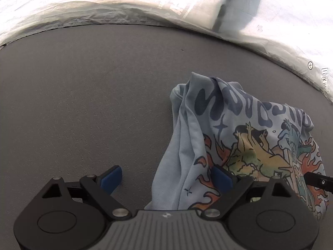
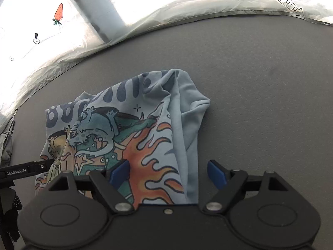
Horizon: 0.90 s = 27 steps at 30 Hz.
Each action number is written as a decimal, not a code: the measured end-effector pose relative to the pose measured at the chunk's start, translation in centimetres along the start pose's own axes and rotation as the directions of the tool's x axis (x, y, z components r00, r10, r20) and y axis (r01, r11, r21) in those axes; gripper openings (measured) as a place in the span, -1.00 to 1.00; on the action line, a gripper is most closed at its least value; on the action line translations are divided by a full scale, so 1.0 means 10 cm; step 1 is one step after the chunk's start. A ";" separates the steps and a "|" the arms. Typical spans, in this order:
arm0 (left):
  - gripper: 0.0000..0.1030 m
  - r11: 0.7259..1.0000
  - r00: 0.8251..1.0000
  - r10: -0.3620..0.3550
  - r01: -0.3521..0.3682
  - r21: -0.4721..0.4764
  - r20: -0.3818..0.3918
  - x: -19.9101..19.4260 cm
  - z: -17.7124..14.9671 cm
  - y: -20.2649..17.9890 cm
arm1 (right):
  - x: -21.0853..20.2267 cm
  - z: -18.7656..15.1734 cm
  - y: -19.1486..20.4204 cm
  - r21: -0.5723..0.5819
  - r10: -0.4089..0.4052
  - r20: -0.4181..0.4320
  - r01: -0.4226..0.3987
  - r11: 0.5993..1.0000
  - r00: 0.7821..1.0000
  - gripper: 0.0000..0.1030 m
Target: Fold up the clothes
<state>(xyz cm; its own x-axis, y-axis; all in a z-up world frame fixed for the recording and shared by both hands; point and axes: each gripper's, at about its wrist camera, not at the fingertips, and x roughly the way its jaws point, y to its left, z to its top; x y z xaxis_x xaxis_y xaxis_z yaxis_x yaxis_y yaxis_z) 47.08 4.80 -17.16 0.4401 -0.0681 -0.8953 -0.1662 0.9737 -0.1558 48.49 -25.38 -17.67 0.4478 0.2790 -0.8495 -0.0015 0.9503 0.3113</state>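
Grippers' (image 1: 166, 177) bases over shirt's (image 2: 183, 112) hem.

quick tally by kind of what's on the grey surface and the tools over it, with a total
Printed light-blue t-shirts: 1, the t-shirt, crumpled on the grey surface.
Grey garments: 1, a grey cloth at the surface's edge, partly cut off.
Tools: 2, the left tool and the right tool, both open.
Total: 4
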 end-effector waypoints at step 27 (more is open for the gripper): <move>0.96 0.963 0.971 -0.235 0.238 0.122 -0.042 -0.07 -0.26 -0.33 | 0.06 -0.11 0.15 0.008 0.120 0.063 -0.121 0.993 0.991 0.62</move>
<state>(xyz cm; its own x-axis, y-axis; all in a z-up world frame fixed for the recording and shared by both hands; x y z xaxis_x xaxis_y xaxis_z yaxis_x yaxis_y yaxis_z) 45.01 1.05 -17.15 0.4291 -0.3039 -0.8506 0.0525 0.9485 -0.3124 47.81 -23.63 -18.20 0.5002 0.3820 -0.7771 -0.0486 0.9084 0.4153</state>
